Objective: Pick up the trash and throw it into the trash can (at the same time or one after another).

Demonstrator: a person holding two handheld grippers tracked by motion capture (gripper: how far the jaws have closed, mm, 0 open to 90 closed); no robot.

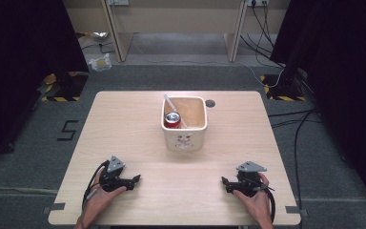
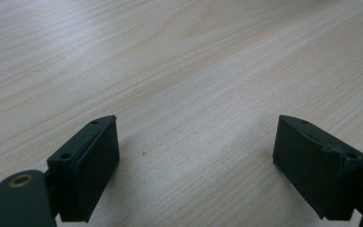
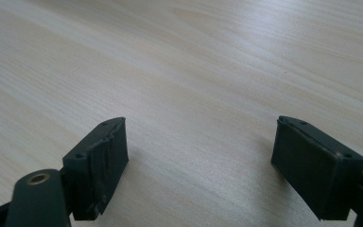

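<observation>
we hold the left hand-held gripper [image 1: 136, 180] and right hand-held gripper [image 1: 224, 181] low on the desk [image 1: 124, 124], jaws spread, empty. the red can [image 1: 172, 119] stands inside the white bin [image 1: 185, 140], well apart from both.

Black left tool [image 1: 136, 180], black right tool [image 1: 224, 181], grey three-cornered top plates, trailing black cables, screw-holed jaws
</observation>
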